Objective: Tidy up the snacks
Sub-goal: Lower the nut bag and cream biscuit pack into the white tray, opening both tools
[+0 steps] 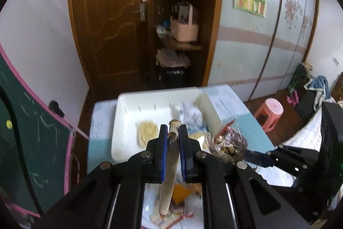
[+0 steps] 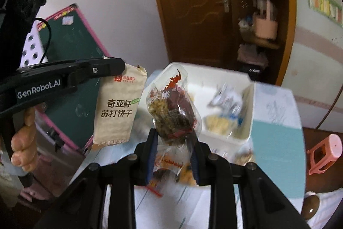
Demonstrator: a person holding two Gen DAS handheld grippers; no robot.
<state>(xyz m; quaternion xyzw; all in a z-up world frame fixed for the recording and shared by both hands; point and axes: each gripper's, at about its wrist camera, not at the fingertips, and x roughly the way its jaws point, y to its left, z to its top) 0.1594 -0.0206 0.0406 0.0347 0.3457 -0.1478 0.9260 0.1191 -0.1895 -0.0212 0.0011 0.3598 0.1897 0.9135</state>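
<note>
**Kid:** What are you holding?

**Me:** My left gripper point(image 1: 173, 136) is squeezed shut on a flat tan paper-look cracker packet point(image 2: 116, 106). It hangs down, edge-on to me. My right gripper point(image 2: 173, 143) is pinched on a clear crinkly bag of nuts and red dates point(image 2: 171, 108). Both are up in the air, over the near edge of the white plastic bin point(image 1: 126, 100).

**Kid:** Are they heavy?

**Me:** I think both are light. The cracker packet looks stiff, but the crackers could snap, so I hold it near the top edge, not hard. The clear bag is soft and slippery, so I hold the sealed end, not the lumpy middle.

**Kid:** What else is there?

**Me:** The bin sits on a light blue table point(image 1: 253, 128). A yellow noodle-like pack point(image 1: 146, 129) and a white and blue wrapper point(image 2: 227, 100) already lie inside. More snacks lie loose under my grippers. A green chalkboard with a pink frame point(image 1: 32, 121) stands left, a pink plastic stool point(image 1: 271, 109) right.

**Kid:** Anything in the way?

**Me:** My two grippers are near each other. They could bump.
</note>
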